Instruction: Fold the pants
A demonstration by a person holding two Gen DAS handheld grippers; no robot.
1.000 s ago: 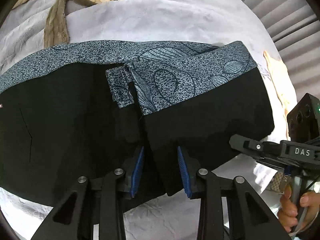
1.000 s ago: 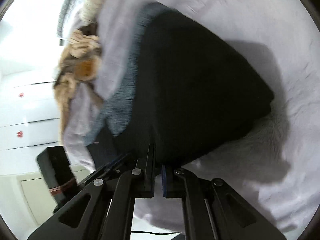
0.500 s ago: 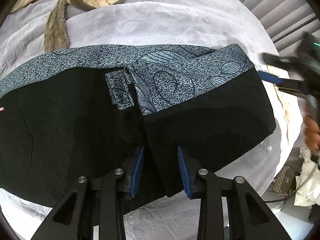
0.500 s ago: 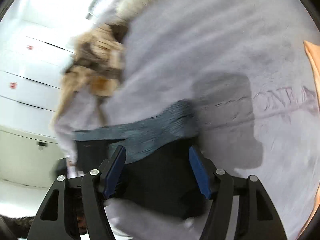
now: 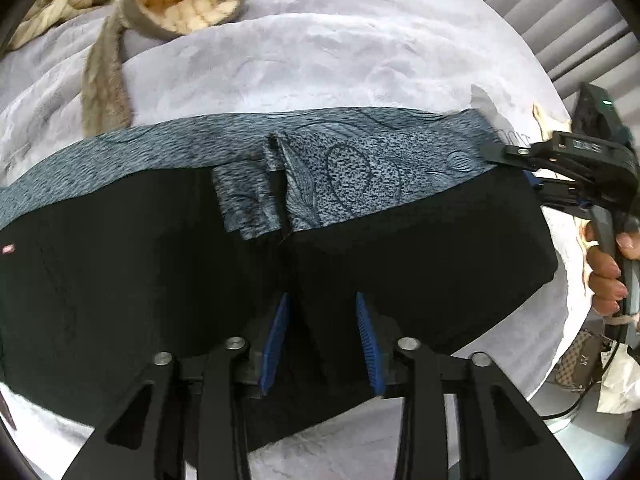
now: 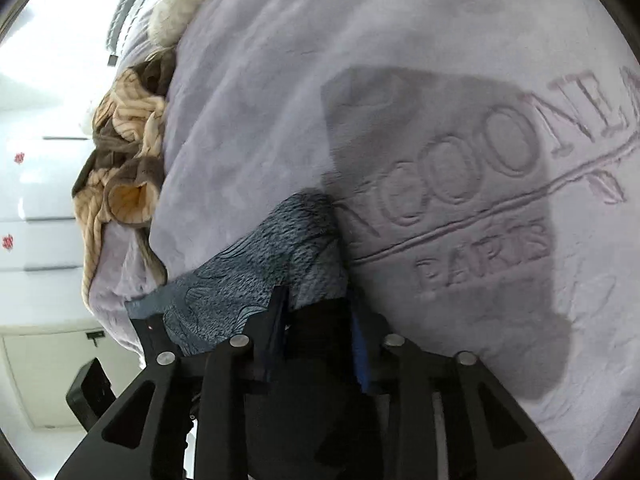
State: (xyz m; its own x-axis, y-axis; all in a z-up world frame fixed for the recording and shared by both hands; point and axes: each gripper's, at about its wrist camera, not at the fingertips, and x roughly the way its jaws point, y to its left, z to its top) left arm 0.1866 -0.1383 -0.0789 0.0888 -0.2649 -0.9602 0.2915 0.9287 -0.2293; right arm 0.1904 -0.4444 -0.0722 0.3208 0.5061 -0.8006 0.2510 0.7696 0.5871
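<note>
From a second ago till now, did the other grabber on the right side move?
Yes. In the left wrist view the right gripper went from low beside the pants' black edge up to their patterned band, its jaws closing around that corner.

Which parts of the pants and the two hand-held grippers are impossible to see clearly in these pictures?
- Left wrist view: the pants run past the left edge, so their full length is cut off.
- Left wrist view: the right hand-held gripper meets the waistband corner; the cloth hides whether its pads press.
- Right wrist view: the pants are mostly hidden behind the gripper's own frame.
- Left hand-held gripper: black cloth between the pads; contact unclear.
</note>
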